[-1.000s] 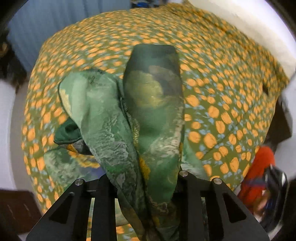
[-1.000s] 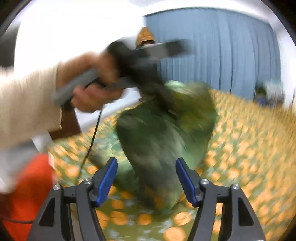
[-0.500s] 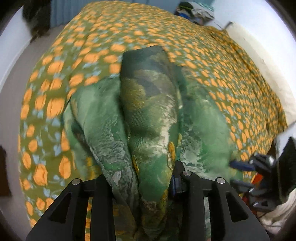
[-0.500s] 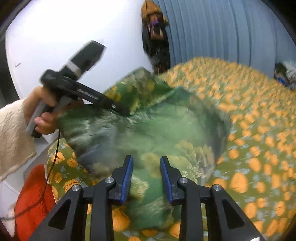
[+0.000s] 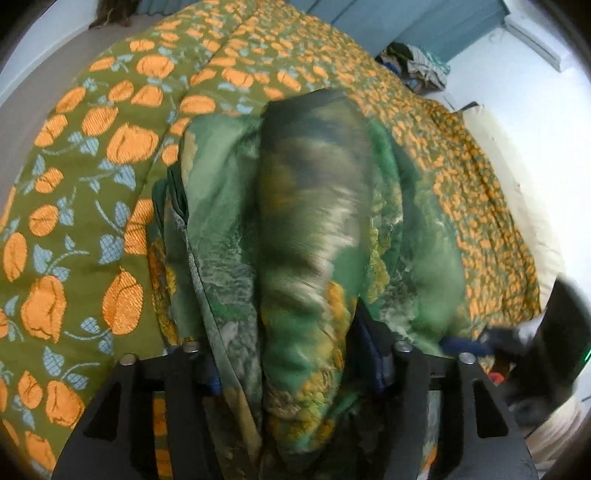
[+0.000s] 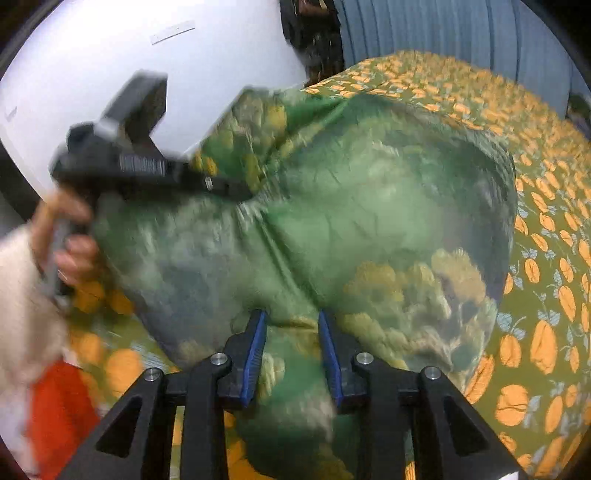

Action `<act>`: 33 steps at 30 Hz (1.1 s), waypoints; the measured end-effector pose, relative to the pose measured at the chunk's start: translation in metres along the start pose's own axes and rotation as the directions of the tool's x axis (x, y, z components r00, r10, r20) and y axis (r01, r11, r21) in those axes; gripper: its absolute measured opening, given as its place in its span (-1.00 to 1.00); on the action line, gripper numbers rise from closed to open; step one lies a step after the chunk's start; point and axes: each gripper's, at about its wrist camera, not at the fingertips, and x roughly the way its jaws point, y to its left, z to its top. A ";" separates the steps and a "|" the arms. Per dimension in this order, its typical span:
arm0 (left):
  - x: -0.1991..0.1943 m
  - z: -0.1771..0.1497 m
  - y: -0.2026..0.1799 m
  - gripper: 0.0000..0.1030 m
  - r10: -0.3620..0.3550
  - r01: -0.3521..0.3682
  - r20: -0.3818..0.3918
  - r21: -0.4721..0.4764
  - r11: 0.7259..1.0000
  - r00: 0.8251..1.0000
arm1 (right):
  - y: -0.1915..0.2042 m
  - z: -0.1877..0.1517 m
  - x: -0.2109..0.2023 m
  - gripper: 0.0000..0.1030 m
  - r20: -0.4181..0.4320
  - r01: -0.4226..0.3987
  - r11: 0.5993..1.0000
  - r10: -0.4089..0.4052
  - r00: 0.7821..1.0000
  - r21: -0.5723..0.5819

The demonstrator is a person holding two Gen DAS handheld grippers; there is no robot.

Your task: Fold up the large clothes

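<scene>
A large green printed garment [image 5: 306, 229] lies bunched on the bed; it also fills the right wrist view [image 6: 369, 221]. My left gripper [image 5: 291, 354] is shut on a thick fold of it, which drapes over the fingers and hides the pads. In the right wrist view the left gripper [image 6: 236, 190] holds the garment's upper left edge. My right gripper [image 6: 291, 325] is shut on the garment's near edge, cloth bunched between its blue pads [image 6: 255, 350]. The right gripper shows blurred at the far right of the left wrist view [image 5: 465, 343].
The bed carries a green spread with orange flowers [image 5: 85, 206], also in the right wrist view [image 6: 546, 288]. A red cloth [image 6: 62, 410] lies at the lower left. Blue curtains [image 6: 443, 29] and a white wall [image 6: 203, 48] stand behind. A clothes pile [image 5: 417, 66] sits far off.
My right gripper went from open to closed on the garment's near edge. My left gripper has lowered with its fold, and the garment has spread wider between both grippers.
</scene>
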 end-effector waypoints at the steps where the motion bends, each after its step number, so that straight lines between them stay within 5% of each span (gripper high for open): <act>1: -0.004 0.000 0.002 0.25 -0.008 0.008 0.004 -0.003 1.000 1.000 | 0.000 0.015 -0.007 -0.40 0.021 -0.015 1.000 0.014 1.000 0.011; 5: -0.016 -0.003 0.003 0.25 -0.001 0.001 0.014 -0.005 1.000 1.000 | 0.001 0.085 0.008 -0.39 0.051 -0.053 0.998 0.051 0.997 0.042; 9: -0.021 -0.011 0.008 0.26 0.022 -0.022 0.024 -0.008 1.000 0.999 | 0.013 0.132 0.072 -0.39 -0.001 -0.117 0.993 0.117 0.993 0.034; 13: -0.005 -0.016 0.024 0.22 0.108 -0.108 0.001 -0.022 0.994 0.994 | 0.013 0.128 0.144 -0.36 -0.128 -0.081 0.992 0.093 0.987 0.101; 16: 0.003 -0.018 0.037 0.24 0.073 -0.074 -0.006 -0.059 0.996 0.997 | 0.006 0.122 0.158 -0.44 -0.139 -0.075 0.989 0.092 0.986 0.125; 24: -0.004 -0.025 0.032 0.27 0.063 -0.062 0.019 -0.032 0.998 0.998 | -0.007 0.089 0.049 -0.40 -0.051 -0.141 0.989 0.143 0.988 0.052; 29: -0.003 -0.026 0.033 0.29 0.060 -0.059 0.026 -0.039 0.998 0.998 | -0.028 -0.003 -0.030 -0.39 -0.030 0.000 1.000 0.000 1.000 -0.010; 33: 0.002 -0.029 0.033 0.32 0.066 -0.066 0.020 -0.023 0.998 0.998 | -0.031 -0.051 -0.032 -0.39 -0.040 0.062 0.998 -0.062 0.997 0.002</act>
